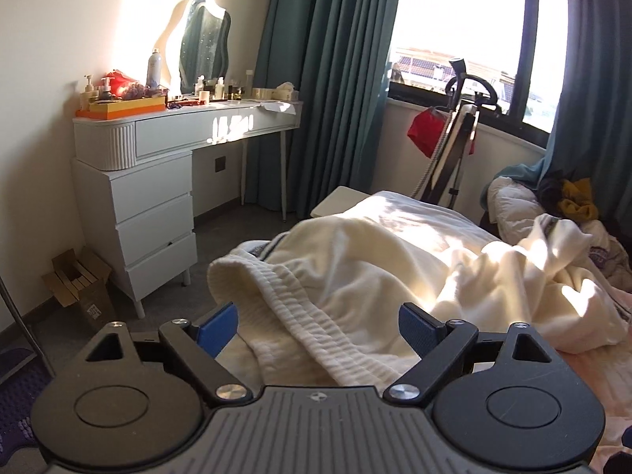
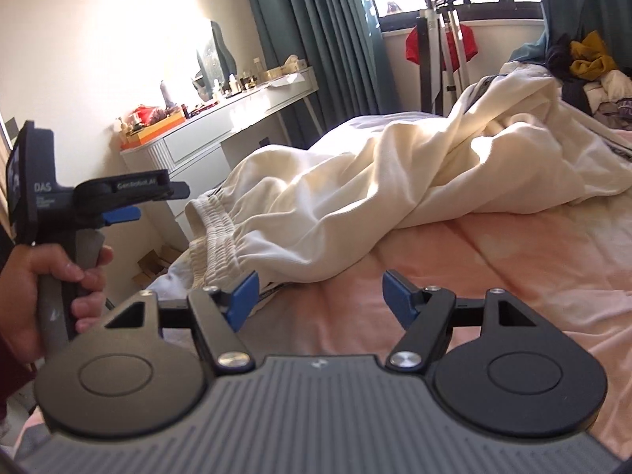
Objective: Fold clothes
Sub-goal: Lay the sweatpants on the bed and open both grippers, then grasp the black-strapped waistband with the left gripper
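Observation:
Cream sweatpants [image 2: 395,181] lie crumpled across the pink bed [image 2: 513,276], the ribbed elastic waistband [image 2: 215,237] at the bed's near left corner. In the left wrist view the waistband [image 1: 300,308] lies between the open blue pads of my left gripper [image 1: 318,326], not clamped. My left gripper also shows in the right wrist view [image 2: 122,213], held in a hand beside the waistband. My right gripper [image 2: 320,300] is open and empty, low over the bed sheet, its left pad [image 2: 245,296] just short of the waistband.
A white dressing table [image 1: 170,146] with bottles and a mirror stands left by the wall. Teal curtains [image 1: 339,79] and a garment steamer [image 1: 454,134] stand by the window. A pile of other clothes [image 2: 592,67] lies at the bed's far end. A cardboard box [image 1: 79,280] sits on the floor.

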Demonstrator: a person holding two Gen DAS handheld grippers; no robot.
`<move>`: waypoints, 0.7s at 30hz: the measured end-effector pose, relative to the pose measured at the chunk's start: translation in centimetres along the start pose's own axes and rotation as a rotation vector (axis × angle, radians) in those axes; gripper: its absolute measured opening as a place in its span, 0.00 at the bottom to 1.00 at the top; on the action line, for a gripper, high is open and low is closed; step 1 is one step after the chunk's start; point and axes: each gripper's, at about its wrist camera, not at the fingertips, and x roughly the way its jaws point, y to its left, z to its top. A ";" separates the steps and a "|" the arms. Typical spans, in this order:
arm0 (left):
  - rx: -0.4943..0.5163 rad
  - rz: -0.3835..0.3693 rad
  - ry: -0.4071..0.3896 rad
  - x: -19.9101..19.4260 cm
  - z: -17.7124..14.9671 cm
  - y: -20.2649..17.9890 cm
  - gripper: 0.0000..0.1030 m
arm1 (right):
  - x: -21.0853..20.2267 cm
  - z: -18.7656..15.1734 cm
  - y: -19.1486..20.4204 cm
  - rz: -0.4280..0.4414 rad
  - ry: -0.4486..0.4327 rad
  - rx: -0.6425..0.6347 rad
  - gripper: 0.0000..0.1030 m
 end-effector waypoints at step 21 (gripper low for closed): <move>0.182 -0.246 0.010 8.9 0.7 -23.9 0.88 | -8.4 -1.3 -13.6 -0.275 -0.155 0.098 0.69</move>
